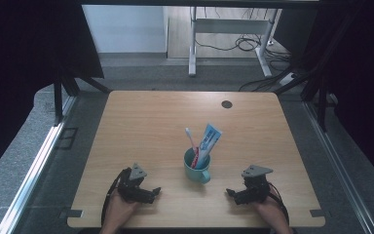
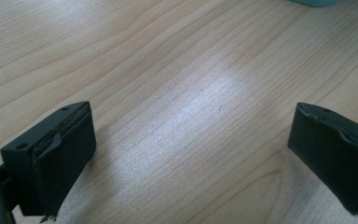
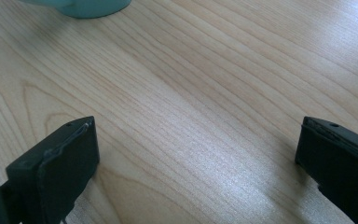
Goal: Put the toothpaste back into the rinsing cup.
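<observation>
Both grippers rest low at the near edge of the wooden table, jaws spread wide and empty: the left gripper to the left of a teal mug, the right gripper to its right. The mug stands between them, slightly farther from the person, its handle turned toward the near right. Out of it rise a toothbrush and a blue-and-white toothpaste tube, both near upright, the tube leaning up and to the right. Each gripper points inward at the mug; neither looks clearly nearer, though the tube's lean favours the right one. A slice of the mug shows at the top of the right gripper view — bare wood lies between. Nothing stands in the way; a dark round hole plug lies well apart at the far side.
</observation>
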Demonstrator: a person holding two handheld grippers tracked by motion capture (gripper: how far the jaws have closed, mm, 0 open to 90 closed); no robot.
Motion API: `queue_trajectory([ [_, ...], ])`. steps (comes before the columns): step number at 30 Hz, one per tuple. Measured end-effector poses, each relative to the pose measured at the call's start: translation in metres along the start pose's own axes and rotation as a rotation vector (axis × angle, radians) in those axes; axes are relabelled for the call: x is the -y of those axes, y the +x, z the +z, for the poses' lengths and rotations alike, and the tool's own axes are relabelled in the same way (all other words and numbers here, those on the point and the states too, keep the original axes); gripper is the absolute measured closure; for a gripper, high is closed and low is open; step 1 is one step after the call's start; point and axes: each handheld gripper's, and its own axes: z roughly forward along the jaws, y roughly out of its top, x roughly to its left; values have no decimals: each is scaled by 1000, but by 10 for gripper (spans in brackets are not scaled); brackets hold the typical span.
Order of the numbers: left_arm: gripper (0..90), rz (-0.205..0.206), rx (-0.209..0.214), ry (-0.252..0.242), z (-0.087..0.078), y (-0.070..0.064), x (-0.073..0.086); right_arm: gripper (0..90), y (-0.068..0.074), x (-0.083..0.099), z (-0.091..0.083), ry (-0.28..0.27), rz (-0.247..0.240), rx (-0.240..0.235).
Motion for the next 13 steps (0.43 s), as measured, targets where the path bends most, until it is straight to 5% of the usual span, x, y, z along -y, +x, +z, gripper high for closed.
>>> queue_trajectory([
  [13, 0, 6, -25, 36, 3, -3, -1, 0, 0, 0, 0, 0, -1, 0],
])
